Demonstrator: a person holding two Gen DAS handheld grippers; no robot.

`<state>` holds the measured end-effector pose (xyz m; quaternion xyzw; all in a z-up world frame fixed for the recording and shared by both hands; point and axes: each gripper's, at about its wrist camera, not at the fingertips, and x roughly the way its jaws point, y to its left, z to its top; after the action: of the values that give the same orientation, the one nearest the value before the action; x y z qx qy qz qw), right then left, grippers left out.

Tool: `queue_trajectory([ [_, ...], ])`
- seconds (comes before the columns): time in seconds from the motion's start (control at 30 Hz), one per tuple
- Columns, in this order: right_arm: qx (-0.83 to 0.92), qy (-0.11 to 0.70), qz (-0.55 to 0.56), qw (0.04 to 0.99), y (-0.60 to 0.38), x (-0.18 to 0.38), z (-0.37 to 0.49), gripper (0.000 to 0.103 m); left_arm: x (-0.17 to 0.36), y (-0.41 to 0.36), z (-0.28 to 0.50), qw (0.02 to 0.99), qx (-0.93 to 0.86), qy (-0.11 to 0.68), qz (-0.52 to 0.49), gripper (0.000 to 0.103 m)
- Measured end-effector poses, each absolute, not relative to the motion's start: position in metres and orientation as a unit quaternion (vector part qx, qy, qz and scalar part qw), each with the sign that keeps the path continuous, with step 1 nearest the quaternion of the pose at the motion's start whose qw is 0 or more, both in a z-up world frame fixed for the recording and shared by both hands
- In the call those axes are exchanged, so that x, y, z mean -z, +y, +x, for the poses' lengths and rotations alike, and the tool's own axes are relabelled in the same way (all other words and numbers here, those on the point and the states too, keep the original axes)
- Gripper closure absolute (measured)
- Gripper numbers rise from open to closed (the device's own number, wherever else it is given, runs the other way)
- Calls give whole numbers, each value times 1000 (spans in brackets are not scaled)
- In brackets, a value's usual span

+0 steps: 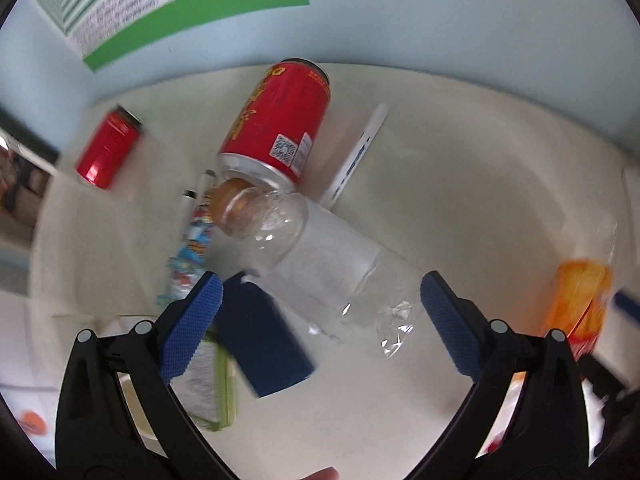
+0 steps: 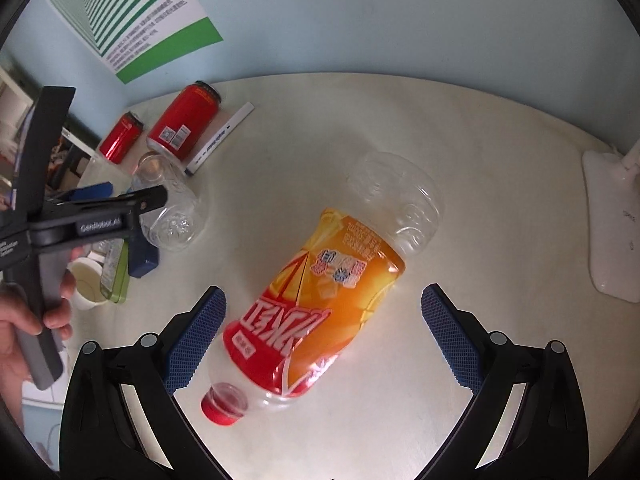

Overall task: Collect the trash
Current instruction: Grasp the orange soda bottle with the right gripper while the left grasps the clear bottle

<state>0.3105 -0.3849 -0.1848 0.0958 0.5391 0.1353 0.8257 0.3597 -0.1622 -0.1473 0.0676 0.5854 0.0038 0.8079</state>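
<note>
Left to right across the table (image 2: 460,128): a small red can (image 1: 109,148) lies near the far left edge, with a larger red can (image 1: 278,120) on its side beside it, a white pen (image 1: 356,156) just past that. A clear bottle (image 1: 320,256) lies with its neck touching the large can and its crumpled base toward the left gripper (image 1: 320,312), whose jaws stand wide and empty, straddling the base; the bottle's long axis runs diagonally, away and to the left. A dark blue block (image 1: 264,340) and a printed wrapper (image 1: 188,248) crowd the left finger's side and may obstruct closing. Farther right, an orange-labelled bottle (image 2: 320,304) lies with its red cap (image 2: 224,404) nearest the right gripper (image 2: 322,332), also wide and empty, its axis slanting away to the right, with bare table around it.
</note>
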Motion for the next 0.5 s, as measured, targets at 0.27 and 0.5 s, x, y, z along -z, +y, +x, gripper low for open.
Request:
queue_trajectory([
  [0.27,-107,554,99,820,-379,200,315,6,156,-164,379,799,-20,600,27,6],
  [0.5,-99,567,90,812,-376,210,313,7,173,-170,389,787,-32,614,47,5],
])
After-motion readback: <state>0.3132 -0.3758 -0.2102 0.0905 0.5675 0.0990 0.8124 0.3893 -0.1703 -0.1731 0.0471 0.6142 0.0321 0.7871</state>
